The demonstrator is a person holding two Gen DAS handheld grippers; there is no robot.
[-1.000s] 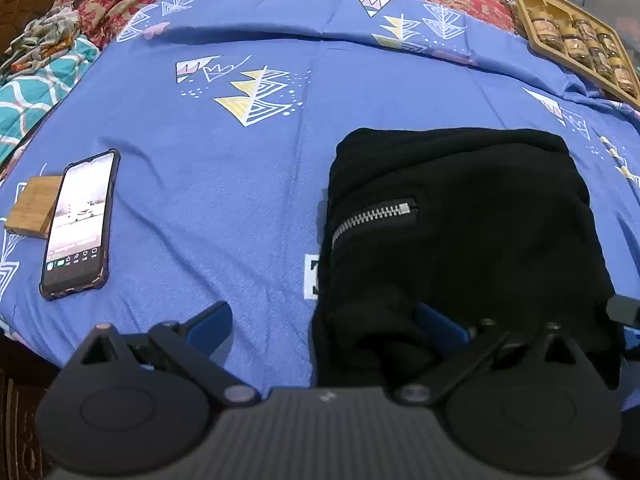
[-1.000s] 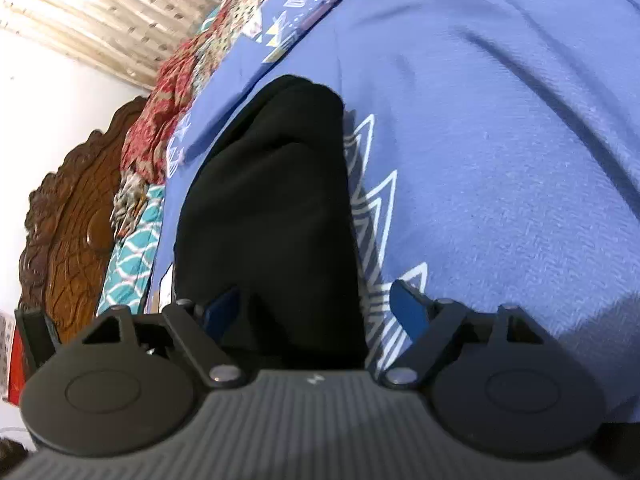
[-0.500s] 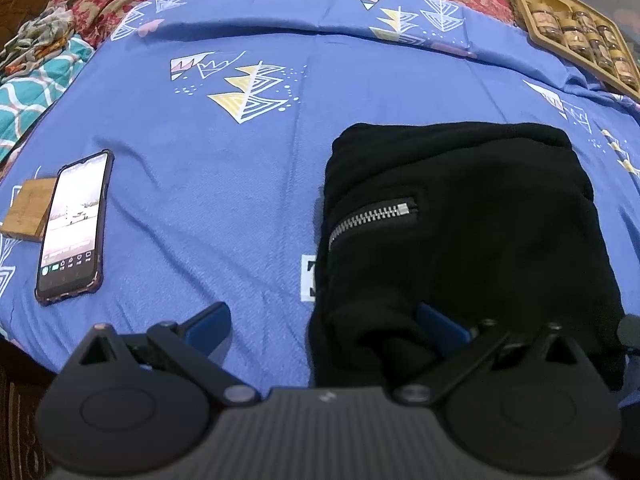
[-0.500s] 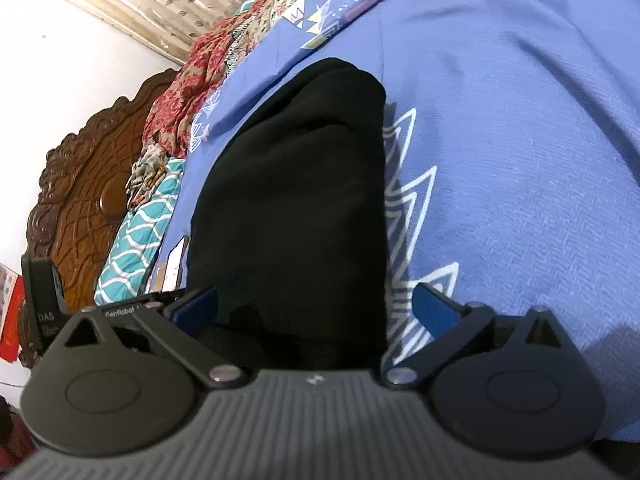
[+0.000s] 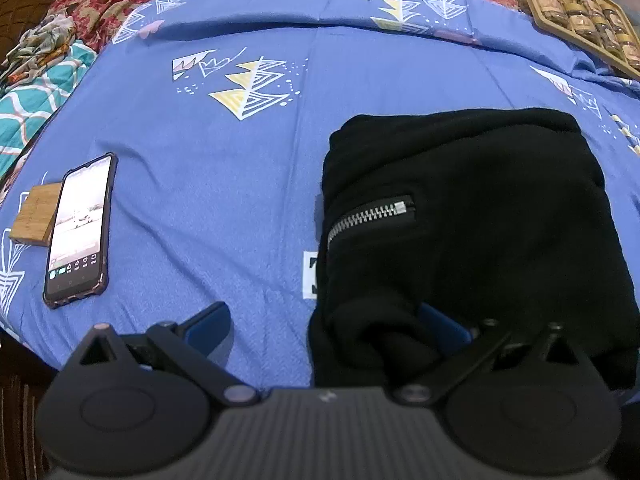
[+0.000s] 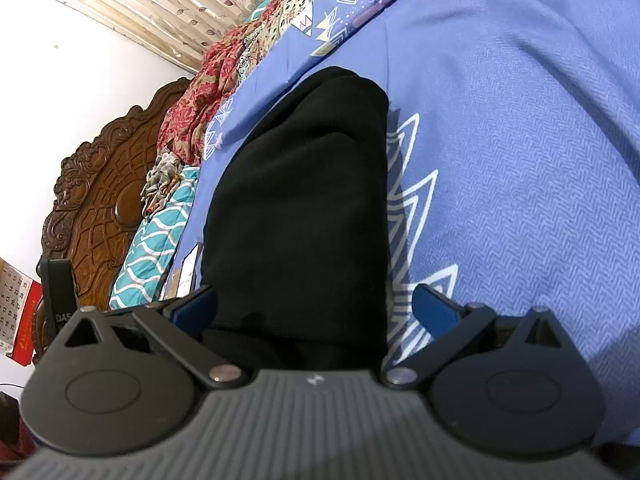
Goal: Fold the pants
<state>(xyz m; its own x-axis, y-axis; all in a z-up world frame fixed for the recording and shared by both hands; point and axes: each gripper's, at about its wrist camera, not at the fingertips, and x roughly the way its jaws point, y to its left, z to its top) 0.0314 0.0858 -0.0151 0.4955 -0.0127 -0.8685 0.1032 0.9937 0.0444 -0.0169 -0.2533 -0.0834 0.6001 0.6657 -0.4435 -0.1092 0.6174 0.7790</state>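
Note:
The black pants (image 5: 472, 216) lie folded into a thick rectangle on the blue bedsheet (image 5: 224, 184), a silver zipper (image 5: 370, 216) showing on top. My left gripper (image 5: 324, 328) is open at the pile's near left corner, its right finger against the fabric edge. In the right wrist view the pants (image 6: 304, 208) stretch away from the camera. My right gripper (image 6: 314, 310) is open with its jaws straddling the near end of the pile.
A phone (image 5: 80, 232) rests on a small wooden block (image 5: 34, 220) at the left of the sheet. A wooden tray of jars (image 5: 580, 16) sits at the far right. A carved wooden headboard (image 6: 100, 196) and patterned bedding (image 6: 160, 232) stand beyond the pants.
Both grippers have pulled back a little from the folded pants. The pile itself has not moved.

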